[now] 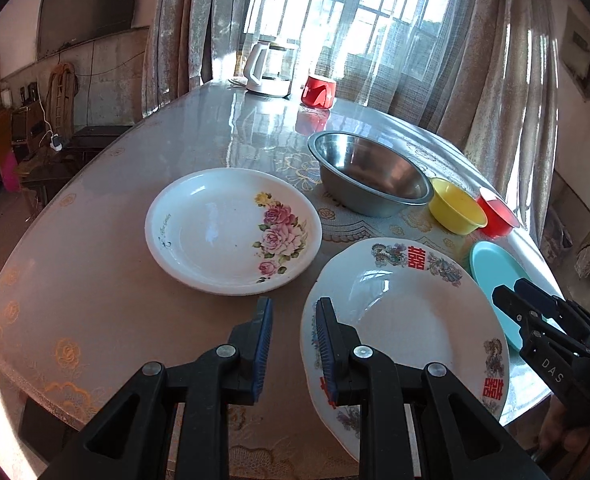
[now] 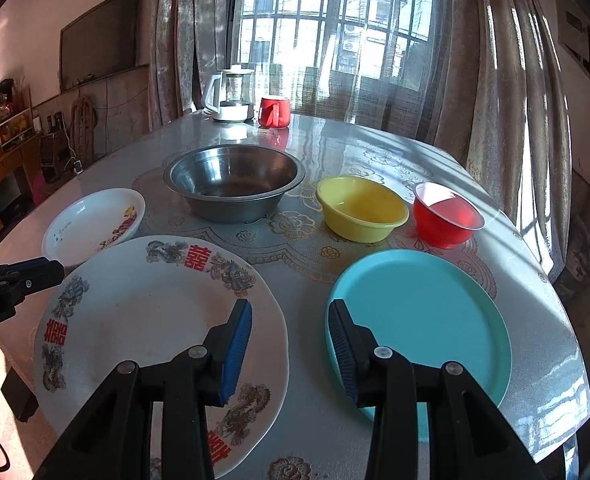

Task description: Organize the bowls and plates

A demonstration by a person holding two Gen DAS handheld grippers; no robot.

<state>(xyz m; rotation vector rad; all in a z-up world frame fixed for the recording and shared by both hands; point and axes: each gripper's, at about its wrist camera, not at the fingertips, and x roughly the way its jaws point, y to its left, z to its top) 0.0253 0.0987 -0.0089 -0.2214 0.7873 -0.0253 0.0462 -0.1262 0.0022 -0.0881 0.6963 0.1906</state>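
Note:
On the round table lie a white rose-pattern plate (image 1: 231, 232) (image 2: 91, 222), a white plate with dragons and red characters (image 1: 407, 320) (image 2: 151, 320), and a teal plate (image 2: 427, 320) (image 1: 495, 280). Behind them stand a steel bowl (image 1: 369, 174) (image 2: 233, 184), a yellow bowl (image 1: 457, 206) (image 2: 361, 208) and a red bowl (image 1: 497, 212) (image 2: 447, 214). My left gripper (image 1: 293, 320) is open and empty, low over the dragon plate's left rim. My right gripper (image 2: 291, 322) is open and empty, over the gap between dragon plate and teal plate.
A white kettle (image 1: 269, 70) (image 2: 231, 96) and a red mug (image 1: 318, 91) (image 2: 274, 112) stand at the far edge by the curtained window. The table (image 1: 95, 300) has a glossy patterned cover. A TV and shelves lie off to the left.

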